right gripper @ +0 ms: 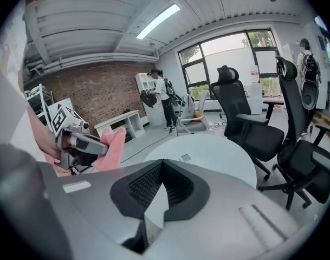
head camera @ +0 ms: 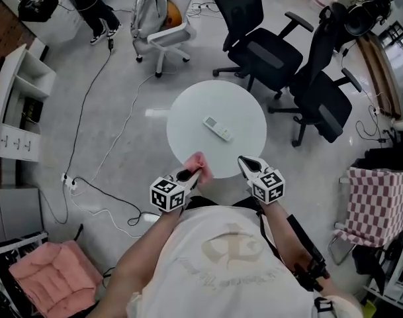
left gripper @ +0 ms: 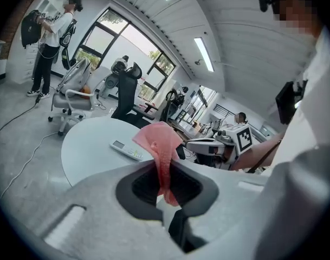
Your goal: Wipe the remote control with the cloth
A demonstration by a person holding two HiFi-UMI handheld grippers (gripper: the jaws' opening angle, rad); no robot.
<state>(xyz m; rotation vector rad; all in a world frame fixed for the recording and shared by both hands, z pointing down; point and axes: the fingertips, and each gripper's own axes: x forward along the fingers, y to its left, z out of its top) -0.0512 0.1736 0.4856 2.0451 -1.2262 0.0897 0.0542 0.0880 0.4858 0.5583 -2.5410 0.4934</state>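
Cloth (left gripper: 160,145), pink and limp, is pinched between the jaws of the left gripper (head camera: 191,175), which hangs over the near edge of the round white table (head camera: 181,111). A loose flap stands above the pads and a short tail droops on the camera side of them. Being soft and light, it will fold and drag rather than push, so I judge a bunched hold near its middle suits wiping better than a corner hold. Further in, near the table's centre and well apart from both grippers, lies the remote control (head camera: 218,128), flat, slim and white. It looks light, rigid and smooth, likely to skate on the slick top under a wipe; pinning one end or its long edges should steady it. The right gripper (head camera: 245,161), beside the left at the near edge, has its jaws pressed together with nothing between them
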